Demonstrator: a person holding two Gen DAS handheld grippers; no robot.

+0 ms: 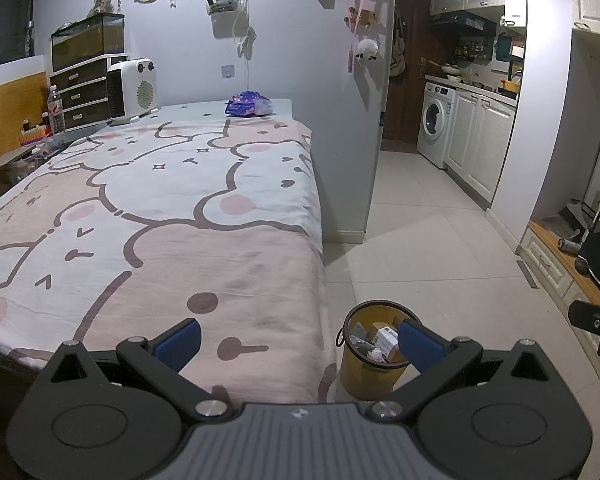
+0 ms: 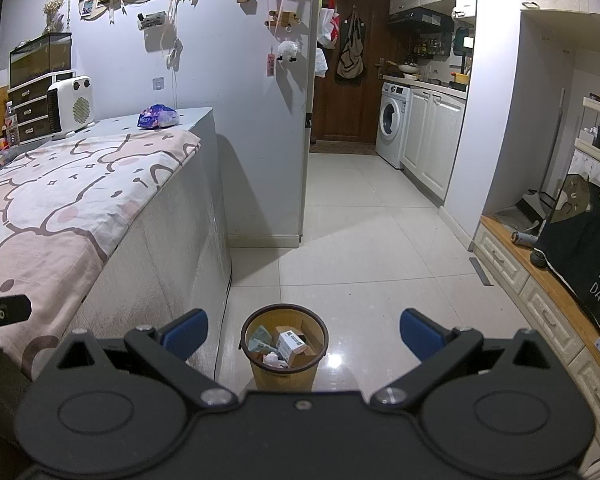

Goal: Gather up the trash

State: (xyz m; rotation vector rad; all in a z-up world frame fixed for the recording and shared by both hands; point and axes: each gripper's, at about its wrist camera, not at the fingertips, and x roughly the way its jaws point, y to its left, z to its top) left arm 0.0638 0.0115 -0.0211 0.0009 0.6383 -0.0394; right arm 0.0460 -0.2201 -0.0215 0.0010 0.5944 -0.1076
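Observation:
A small yellow trash bin (image 2: pixel 284 364) stands on the floor by the bed's near corner, holding a white box (image 2: pixel 294 342) and crumpled scraps; it also shows in the left wrist view (image 1: pixel 374 376). A purple plastic packet (image 1: pixel 249 104) lies at the far end of the bed, also seen in the right wrist view (image 2: pixel 158 117). My left gripper (image 1: pixel 298 342) is open and empty, over the bed's near edge. My right gripper (image 2: pixel 303 332) is open and empty, just above and behind the bin.
The bed (image 1: pixel 148 208) has a pink cartoon sheet. A white heater (image 1: pixel 132 90), drawers (image 1: pixel 82 96) and a water bottle (image 1: pixel 56 110) stand at its far left. Tiled floor (image 2: pixel 360 240) leads to a washing machine (image 2: pixel 392 122) and kitchen cabinets. A low wooden bench (image 2: pixel 540 276) runs along the right.

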